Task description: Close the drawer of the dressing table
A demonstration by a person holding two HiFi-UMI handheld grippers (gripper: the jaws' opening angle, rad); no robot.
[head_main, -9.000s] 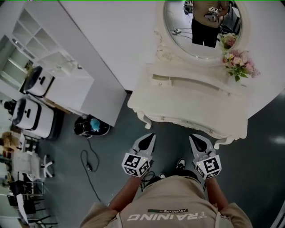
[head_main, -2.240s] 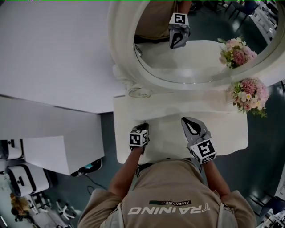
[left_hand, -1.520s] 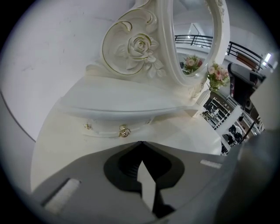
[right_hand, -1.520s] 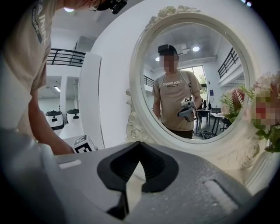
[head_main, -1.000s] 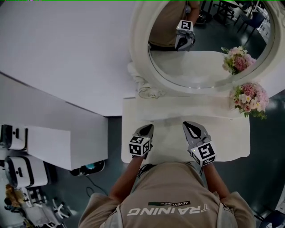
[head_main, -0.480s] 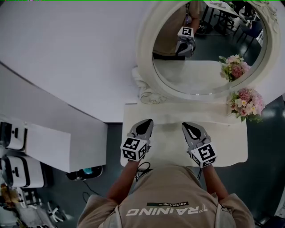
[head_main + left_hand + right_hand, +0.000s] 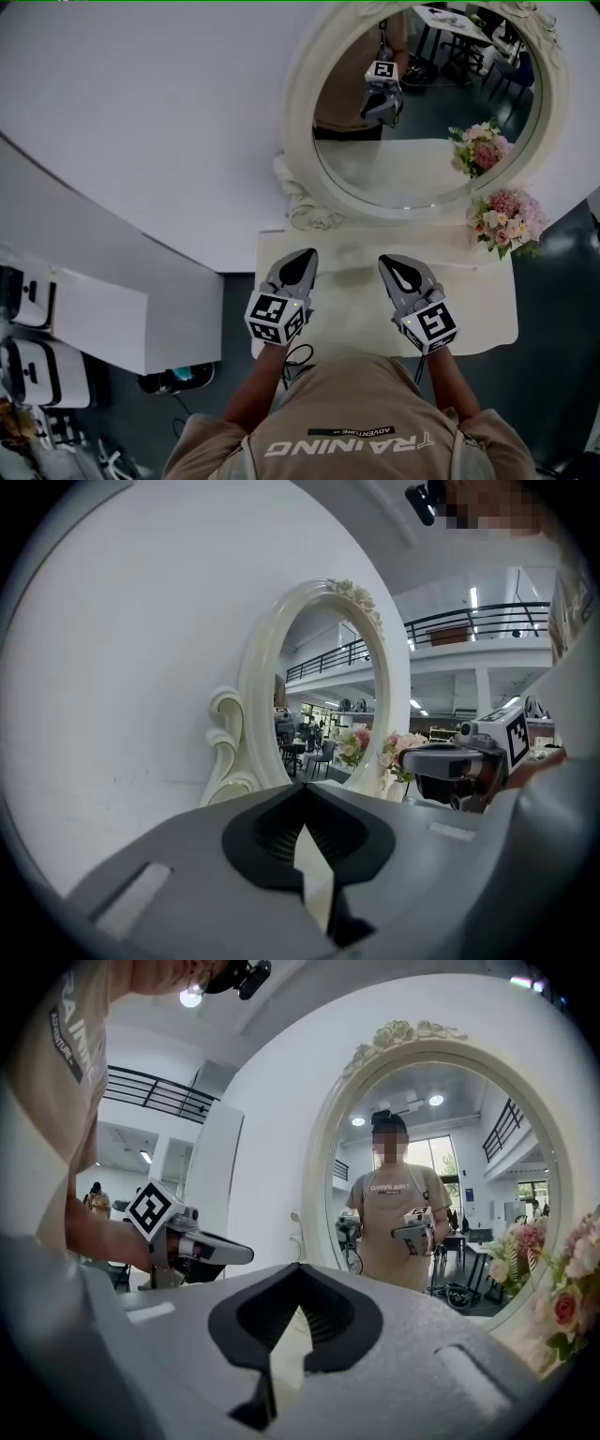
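**Left gripper (image 7: 302, 255) up from the front edge of the dressing table (image 7: 473, 314), both tools empty**

Two seconds back the left gripper was tipped down at the table's front edge with only its marker cube showing. Now it lies level above the tabletop with its grey jaws pointing toward the mirror (image 7: 427, 141). Over the last half second it has also drawn slightly back toward the person (image 7: 361, 427).

At the far left stands a white cabinet (image 7: 89, 323), well apart from the table. The left gripper's jaws are pressed together at the tips, and its own view shows nothing between them. The pale tabletop runs beneath both tools, and neither is touching it. The oval mirror stands at the back of the table and reflects the person with one gripper.

The right gripper (image 7: 394, 264) hovers just beside the left one, roughly parallel to it. Its jaws also meet at the tips and hold nothing. A bunch of pink and white flowers (image 7: 504, 217) stands at the right rear corner of the table, against the mirror frame.

The drawer sits under the tabletop and is hidden from above by the top and the person's body, so its position cannot be read.
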